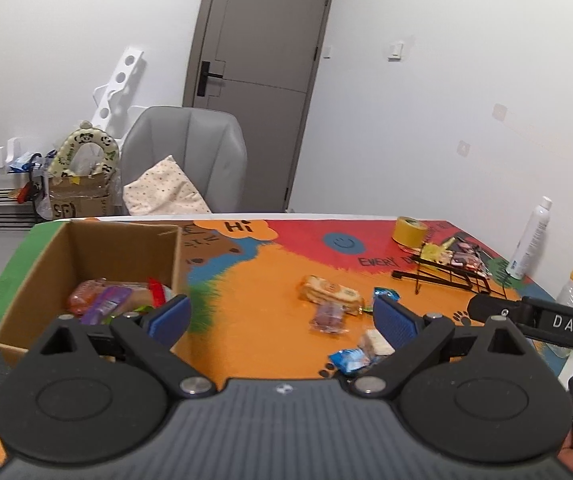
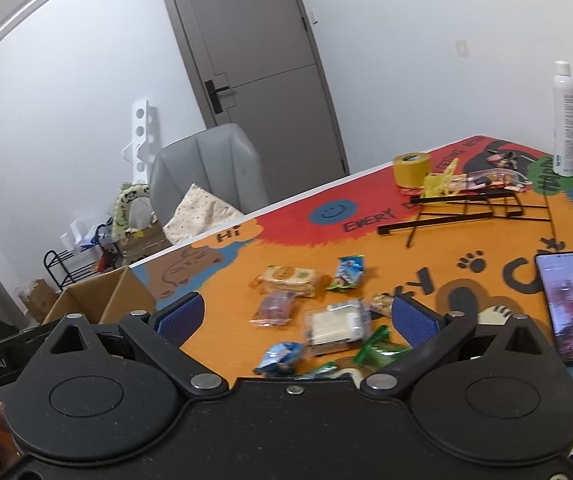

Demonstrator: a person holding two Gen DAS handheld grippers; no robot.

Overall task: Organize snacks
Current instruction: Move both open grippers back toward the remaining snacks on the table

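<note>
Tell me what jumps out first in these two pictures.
The bright orange-and-red cartoon mat covers the table, with loose snack packets scattered across its middle. At the table's left end sits an open cardboard box already holding a few snacks. Both hand-held grippers, left and right, hang open over the mat, holding nothing.

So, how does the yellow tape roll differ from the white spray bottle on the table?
The yellow tape roll is short, wide and ring-shaped, while the white spray bottle is tall and slim. The roll is yellow with a dark top edge; the bottle is white with printed text. The roll stands near the wire rack, the bottle nearer the wall. Both stand upright at the table's far side, untouched.
</note>
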